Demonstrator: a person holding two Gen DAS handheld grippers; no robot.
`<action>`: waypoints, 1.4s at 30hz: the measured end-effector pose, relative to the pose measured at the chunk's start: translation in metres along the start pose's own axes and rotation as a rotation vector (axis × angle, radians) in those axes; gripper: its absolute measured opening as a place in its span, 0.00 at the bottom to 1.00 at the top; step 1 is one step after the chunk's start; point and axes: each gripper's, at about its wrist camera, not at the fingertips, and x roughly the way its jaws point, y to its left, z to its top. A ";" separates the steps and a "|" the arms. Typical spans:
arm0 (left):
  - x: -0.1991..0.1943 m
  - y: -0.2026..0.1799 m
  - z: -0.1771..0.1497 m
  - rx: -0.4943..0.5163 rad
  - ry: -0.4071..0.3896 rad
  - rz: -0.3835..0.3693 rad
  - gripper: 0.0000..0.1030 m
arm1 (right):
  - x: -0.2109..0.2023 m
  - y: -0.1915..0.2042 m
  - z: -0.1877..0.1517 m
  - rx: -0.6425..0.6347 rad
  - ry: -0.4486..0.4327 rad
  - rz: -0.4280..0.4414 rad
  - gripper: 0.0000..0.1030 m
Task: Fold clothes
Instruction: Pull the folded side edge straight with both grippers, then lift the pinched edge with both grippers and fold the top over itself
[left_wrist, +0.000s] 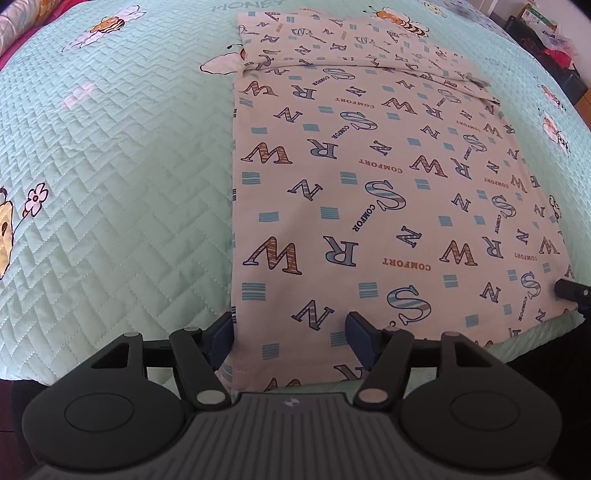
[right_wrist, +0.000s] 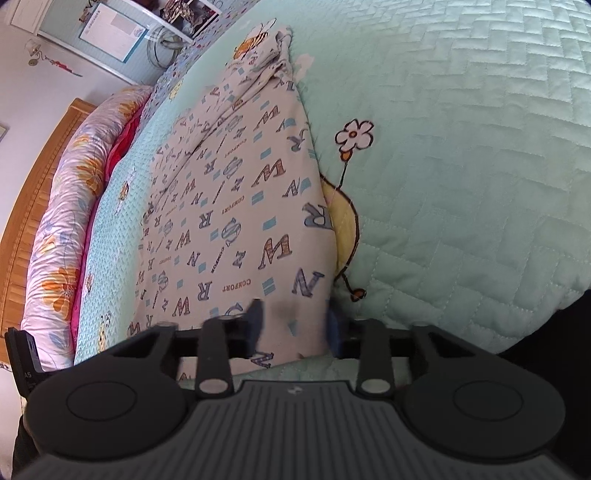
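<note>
The left wrist view shows the letter-print shirt (left_wrist: 369, 177) lying flat on the green quilt (left_wrist: 110, 166), its long side running from the bottom to the top of the frame, with the left gripper (left_wrist: 290, 334) spread apart over its near left corner, while only the right wrist view shows a flowery pillow (right_wrist: 74, 192) at the left edge and the right gripper (right_wrist: 293, 326) spread apart over the near right corner.
</note>
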 end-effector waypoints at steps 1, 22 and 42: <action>0.000 0.000 0.000 0.000 0.000 0.000 0.65 | 0.001 0.001 -0.001 -0.007 0.002 -0.005 0.20; -0.010 0.040 -0.014 -0.145 -0.082 -0.147 0.04 | -0.001 0.005 -0.006 -0.015 -0.006 -0.004 0.09; -0.056 0.076 0.046 -0.395 -0.270 -0.415 0.03 | -0.021 0.036 0.052 0.116 -0.159 0.207 0.08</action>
